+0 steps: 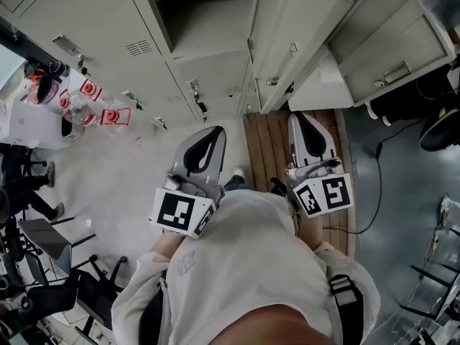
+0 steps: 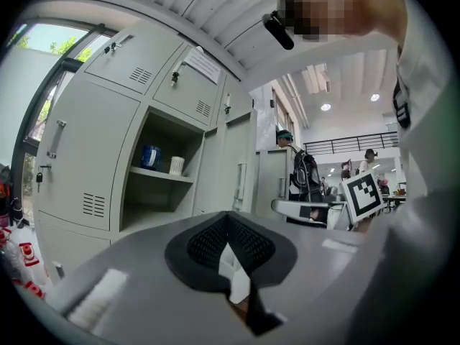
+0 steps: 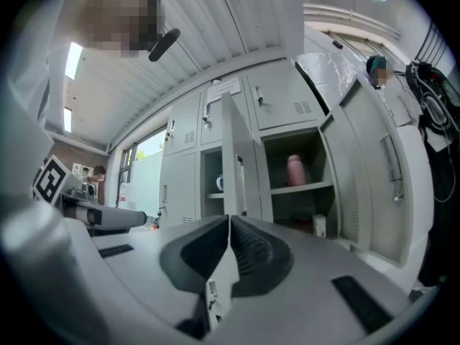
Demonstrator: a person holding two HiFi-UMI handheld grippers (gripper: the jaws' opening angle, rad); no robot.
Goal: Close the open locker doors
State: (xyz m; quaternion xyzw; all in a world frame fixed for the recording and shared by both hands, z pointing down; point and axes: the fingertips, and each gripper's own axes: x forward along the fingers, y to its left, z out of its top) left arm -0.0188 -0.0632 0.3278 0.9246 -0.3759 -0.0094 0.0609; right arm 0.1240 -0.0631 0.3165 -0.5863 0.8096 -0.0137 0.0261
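Nothing's closed yet by the look of it. The pale grey metal locker bank (image 1: 108,49) has at least two doors hanging open: one tall grey door (image 1: 287,42) near the bank's middle and a second grey door (image 1: 392,45) toward its right end. The compartments behind them are exposed, one with a blue cup (image 2: 149,157), one with a pink bottle (image 3: 295,169). So I'd say the whole job is left. The left gripper (image 1: 214,131) and right gripper (image 1: 299,116) hang in front of the bank, touching nothing, both with jaws pressed together and empty.
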